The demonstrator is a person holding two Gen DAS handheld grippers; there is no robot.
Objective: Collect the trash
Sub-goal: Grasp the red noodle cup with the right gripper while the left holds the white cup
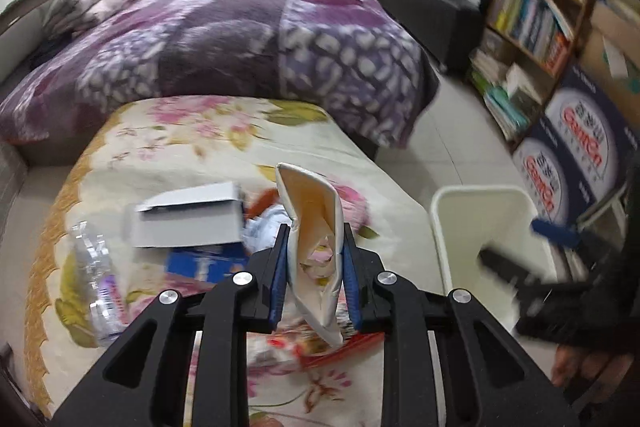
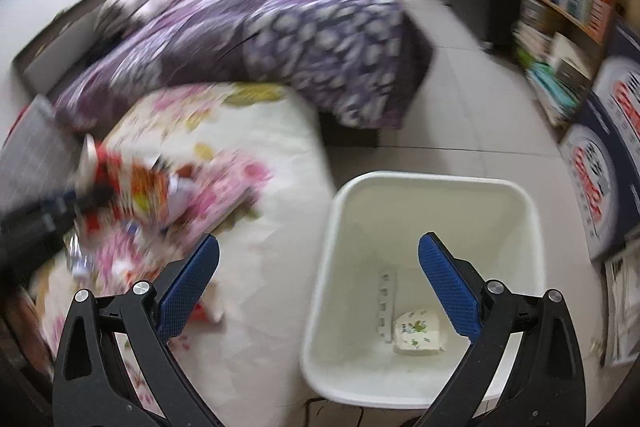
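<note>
My left gripper (image 1: 316,241) is shut on a crushed white paper cup (image 1: 314,203), held up above the floral bedsheet (image 1: 224,147). Below it lie more trash: a grey box (image 1: 188,219), a clear plastic bottle (image 1: 98,267), a blue packet (image 1: 200,263) and a red wrapper (image 1: 344,347). My right gripper (image 2: 320,245) is open and holds nothing, its right finger over the white bin (image 2: 400,183). A floral packet (image 2: 418,333) and a white strip (image 2: 386,307) lie in the bin. The left gripper with the cup shows blurred at the left edge of the right wrist view.
A purple quilt (image 1: 240,39) covers the bed behind. A bookshelf (image 1: 540,7) and printed cartons (image 1: 576,139) stand along the right wall beyond the bin. Tiled floor (image 2: 460,99) runs between bed and shelf. A person's hand (image 1: 580,367) shows at the lower right.
</note>
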